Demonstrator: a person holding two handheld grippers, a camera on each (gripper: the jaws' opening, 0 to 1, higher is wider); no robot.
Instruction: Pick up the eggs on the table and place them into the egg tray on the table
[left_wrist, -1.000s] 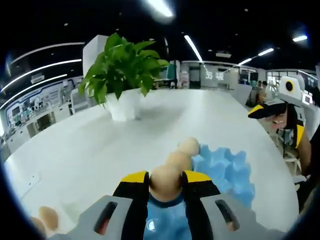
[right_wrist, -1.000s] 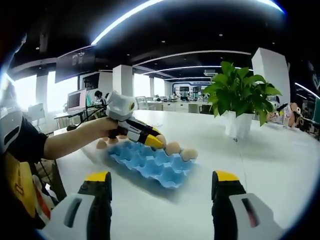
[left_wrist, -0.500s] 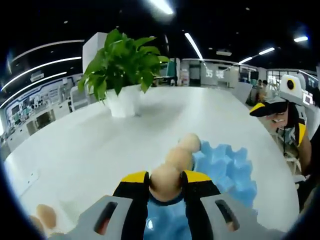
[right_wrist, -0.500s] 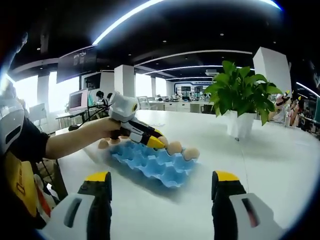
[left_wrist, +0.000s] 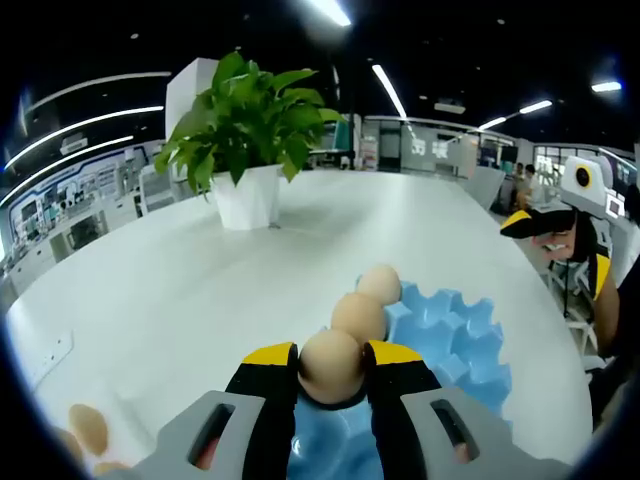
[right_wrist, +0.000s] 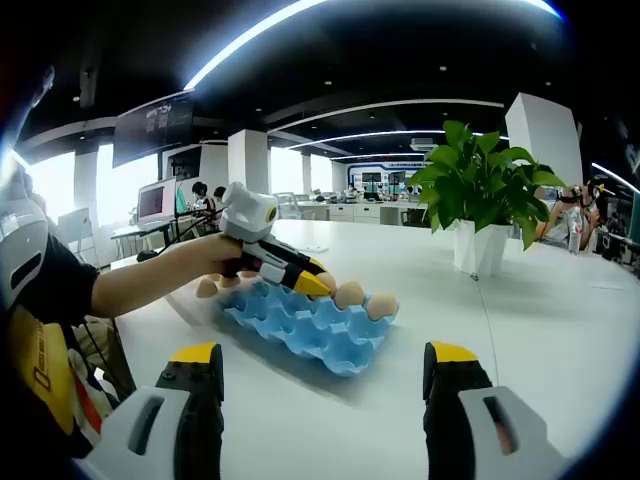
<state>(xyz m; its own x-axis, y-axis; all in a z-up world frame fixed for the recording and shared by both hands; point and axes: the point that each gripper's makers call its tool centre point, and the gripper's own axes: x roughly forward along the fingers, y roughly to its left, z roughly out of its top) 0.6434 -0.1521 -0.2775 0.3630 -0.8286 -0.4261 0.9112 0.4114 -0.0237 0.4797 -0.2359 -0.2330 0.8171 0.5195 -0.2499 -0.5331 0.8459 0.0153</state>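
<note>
Two yellow-tipped jaws of the left gripper (left_wrist: 331, 360) pinch an egg (left_wrist: 331, 366) above the blue egg tray (left_wrist: 455, 335), where two more eggs (left_wrist: 359, 316) sit. Its underside is hidden. Right gripper (right_wrist: 327, 372) hangs spread wide, holding nothing.

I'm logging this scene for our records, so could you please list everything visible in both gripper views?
egg tray: one, blue, on the white table.
eggs in tray: two, tan, in a row along the tray's edge.
held egg: one, tan, between the left gripper's jaws over the tray.
loose eggs: at least two, tan, on the table beside the tray.
potted plant: one, green leaves in a white pot, farther along the table.
left gripper: yellow-tipped, shut on the held egg.
right gripper: yellow-tipped, open, short of the tray.
person's arm: one, holding the left gripper.
</note>
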